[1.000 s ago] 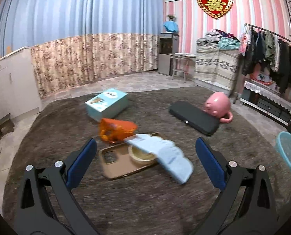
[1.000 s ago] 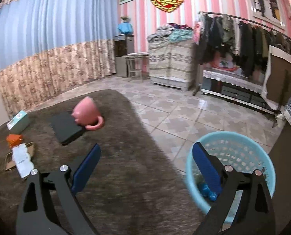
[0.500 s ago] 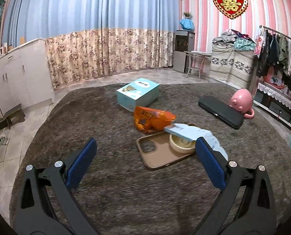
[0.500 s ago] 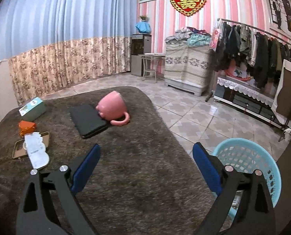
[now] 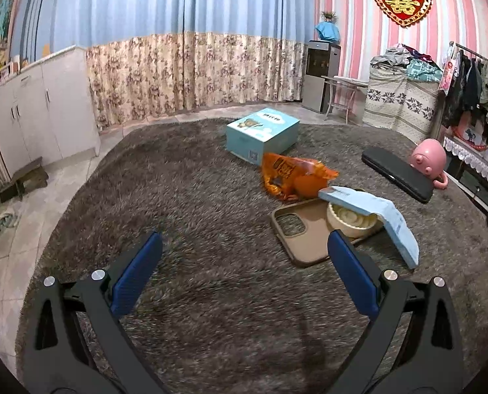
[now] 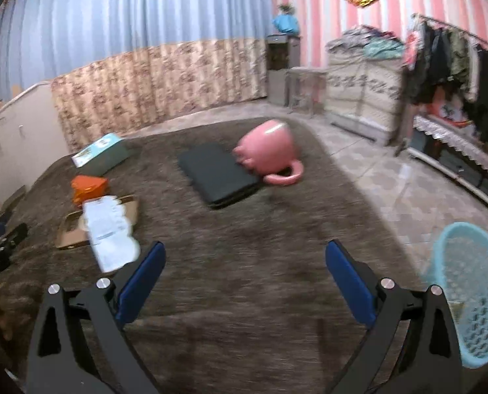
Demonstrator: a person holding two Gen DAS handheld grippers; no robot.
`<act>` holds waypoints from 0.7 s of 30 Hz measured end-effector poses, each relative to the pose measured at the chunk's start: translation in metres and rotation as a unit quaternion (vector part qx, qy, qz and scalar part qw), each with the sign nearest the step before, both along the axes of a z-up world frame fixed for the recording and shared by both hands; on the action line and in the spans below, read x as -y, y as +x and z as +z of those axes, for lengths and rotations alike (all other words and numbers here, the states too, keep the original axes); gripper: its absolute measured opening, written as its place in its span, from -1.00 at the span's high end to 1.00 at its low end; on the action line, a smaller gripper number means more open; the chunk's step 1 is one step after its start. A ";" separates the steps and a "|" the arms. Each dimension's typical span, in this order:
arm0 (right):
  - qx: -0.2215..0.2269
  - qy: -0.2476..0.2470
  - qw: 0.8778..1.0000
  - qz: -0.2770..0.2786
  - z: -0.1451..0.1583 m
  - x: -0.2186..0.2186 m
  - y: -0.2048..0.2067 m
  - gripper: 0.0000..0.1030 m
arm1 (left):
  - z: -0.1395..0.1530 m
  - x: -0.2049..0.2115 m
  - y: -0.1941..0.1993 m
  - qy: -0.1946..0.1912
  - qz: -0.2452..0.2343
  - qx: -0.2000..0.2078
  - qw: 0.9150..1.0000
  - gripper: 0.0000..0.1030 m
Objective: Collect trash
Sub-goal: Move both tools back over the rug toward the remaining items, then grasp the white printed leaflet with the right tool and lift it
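Both grippers, left [image 5: 244,256] and right [image 6: 244,264], hover empty with fingers spread wide above the shaggy brown rug [image 5: 194,197]. A crumpled orange snack wrapper [image 5: 293,177] lies beside a tan phone case [image 5: 299,233].

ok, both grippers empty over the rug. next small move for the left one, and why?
Probably ease the left gripper forward and to the right toward the orange snack bag. Its jaws are open and empty, and the crumpled bag looks like the nearest obvious trash, lying on the rug beside the blue box.
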State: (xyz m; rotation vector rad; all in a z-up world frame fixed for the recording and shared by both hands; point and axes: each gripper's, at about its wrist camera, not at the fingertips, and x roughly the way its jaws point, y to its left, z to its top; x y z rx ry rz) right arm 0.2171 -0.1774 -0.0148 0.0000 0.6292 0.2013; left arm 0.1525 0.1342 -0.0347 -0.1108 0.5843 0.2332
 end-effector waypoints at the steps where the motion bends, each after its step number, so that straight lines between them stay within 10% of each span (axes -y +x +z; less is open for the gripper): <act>1: -0.001 0.001 1.000 0.015 -0.002 -0.009 0.002 -0.86 | 0.000 -0.003 0.000 -0.001 0.001 0.001 1.000 -0.89; 15: -0.071 -0.030 0.979 0.188 -0.044 -0.111 0.041 -0.81 | -0.005 -0.041 -0.002 -0.028 0.023 0.003 0.999 -0.89; 21: -0.094 -0.016 0.972 0.215 -0.054 -0.118 0.046 -0.03 | -0.008 -0.037 0.004 -0.027 0.015 -0.008 0.999 -0.89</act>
